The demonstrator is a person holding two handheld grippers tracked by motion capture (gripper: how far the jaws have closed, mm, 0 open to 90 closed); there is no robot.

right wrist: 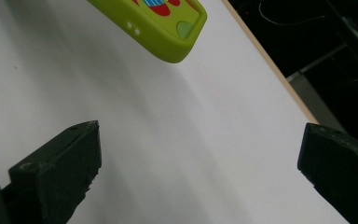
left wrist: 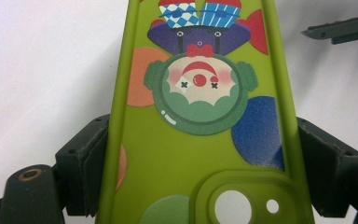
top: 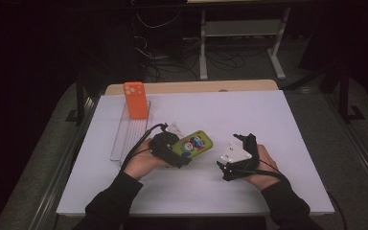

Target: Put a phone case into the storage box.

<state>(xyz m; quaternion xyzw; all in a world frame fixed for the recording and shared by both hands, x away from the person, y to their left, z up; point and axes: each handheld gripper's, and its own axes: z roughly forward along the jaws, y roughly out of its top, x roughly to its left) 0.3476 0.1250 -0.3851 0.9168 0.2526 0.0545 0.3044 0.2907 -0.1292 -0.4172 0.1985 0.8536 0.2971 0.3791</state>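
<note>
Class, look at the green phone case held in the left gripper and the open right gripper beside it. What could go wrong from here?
1. The left gripper pinches the green phone case near its camera-hole end only, so the free end might sag or slip out.
2. The right gripper stands open, off the case; closing in carelessly could knock it.
3. A swing toward the orange phone upright in the clear rack might topple it.

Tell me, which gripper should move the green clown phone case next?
Probably the left. The left gripper has its jaws pressed on both sides of the green phone case. The right gripper sits apart from it, jaws wide and empty.
</note>
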